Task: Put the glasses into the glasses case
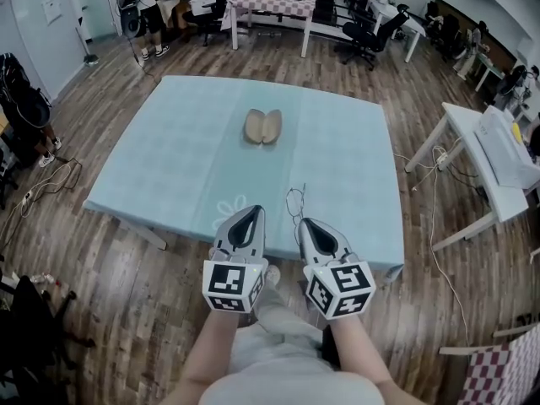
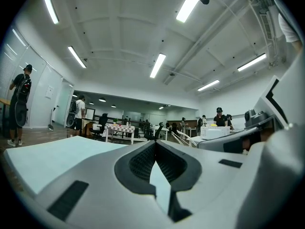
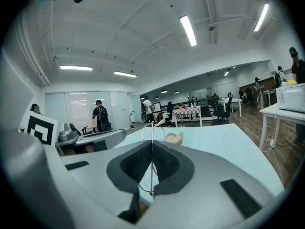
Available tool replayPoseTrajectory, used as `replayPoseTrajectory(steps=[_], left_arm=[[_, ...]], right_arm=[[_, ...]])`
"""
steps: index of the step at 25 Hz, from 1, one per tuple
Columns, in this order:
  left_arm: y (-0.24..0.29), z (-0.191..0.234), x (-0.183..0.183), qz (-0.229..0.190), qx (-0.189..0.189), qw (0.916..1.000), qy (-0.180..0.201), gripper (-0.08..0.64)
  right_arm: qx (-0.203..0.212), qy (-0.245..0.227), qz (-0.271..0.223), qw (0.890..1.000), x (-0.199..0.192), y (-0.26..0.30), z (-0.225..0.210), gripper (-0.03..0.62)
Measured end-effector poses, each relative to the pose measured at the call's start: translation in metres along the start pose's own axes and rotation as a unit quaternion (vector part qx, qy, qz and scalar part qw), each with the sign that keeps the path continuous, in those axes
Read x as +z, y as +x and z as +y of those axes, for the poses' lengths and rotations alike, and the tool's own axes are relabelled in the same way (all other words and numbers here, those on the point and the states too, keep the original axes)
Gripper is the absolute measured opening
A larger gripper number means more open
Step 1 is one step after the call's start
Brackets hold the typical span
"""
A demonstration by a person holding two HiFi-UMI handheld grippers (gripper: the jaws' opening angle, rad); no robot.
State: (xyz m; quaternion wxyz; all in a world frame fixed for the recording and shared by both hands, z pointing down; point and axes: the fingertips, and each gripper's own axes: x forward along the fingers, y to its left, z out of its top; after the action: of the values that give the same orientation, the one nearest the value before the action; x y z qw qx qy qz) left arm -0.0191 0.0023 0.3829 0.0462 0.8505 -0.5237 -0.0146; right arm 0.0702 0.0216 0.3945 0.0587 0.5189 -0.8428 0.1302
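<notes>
An open beige glasses case [image 1: 262, 126] lies near the middle of the light blue table [image 1: 177, 159]. The glasses [image 1: 294, 201] are thin wire-framed ones, held up over the table's near edge by my right gripper [image 1: 302, 223], which is shut on the frame. In the right gripper view the wire [image 3: 152, 126] runs up between the closed pads of that gripper [image 3: 152, 144], and the case [image 3: 174, 138] shows beyond it. My left gripper [image 1: 252, 211] hovers beside it to the left, shut [image 2: 155, 142] with nothing in it, pointing level across the cloth [image 2: 47, 161].
A white desk [image 1: 472, 133] with a white machine [image 1: 506, 154] stands to the right, cables trailing on the wooden floor [image 1: 434, 218]. A checkered table [image 1: 274, 2], office chairs [image 1: 367, 32] and people stand at the back. A checkered chair [image 1: 498, 369] is at lower right.
</notes>
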Motion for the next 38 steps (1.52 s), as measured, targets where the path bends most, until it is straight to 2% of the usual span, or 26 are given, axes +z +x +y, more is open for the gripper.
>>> replayPoseTrajectory(steps=[20,30,38], left_arm=[[0.095,0.099,0.003,0.01,0.028,0.9995,-0.009,0.009],[0.145,0.127,0.0,0.026,0.015,0.9996,0.003,0.009],[0.189,0.143,0.005,0.031,0.0,0.9995,0.004,0.009]], right_arm=[[0.022,0.005,0.011,1.0,0.032,0.134,-0.019,0.009],[0.027,0.021,0.019,0.999,0.037,0.191,-0.039,0.009],[0.024,0.023,0.018,0.999,0.057,0.233,-0.059,0.009]])
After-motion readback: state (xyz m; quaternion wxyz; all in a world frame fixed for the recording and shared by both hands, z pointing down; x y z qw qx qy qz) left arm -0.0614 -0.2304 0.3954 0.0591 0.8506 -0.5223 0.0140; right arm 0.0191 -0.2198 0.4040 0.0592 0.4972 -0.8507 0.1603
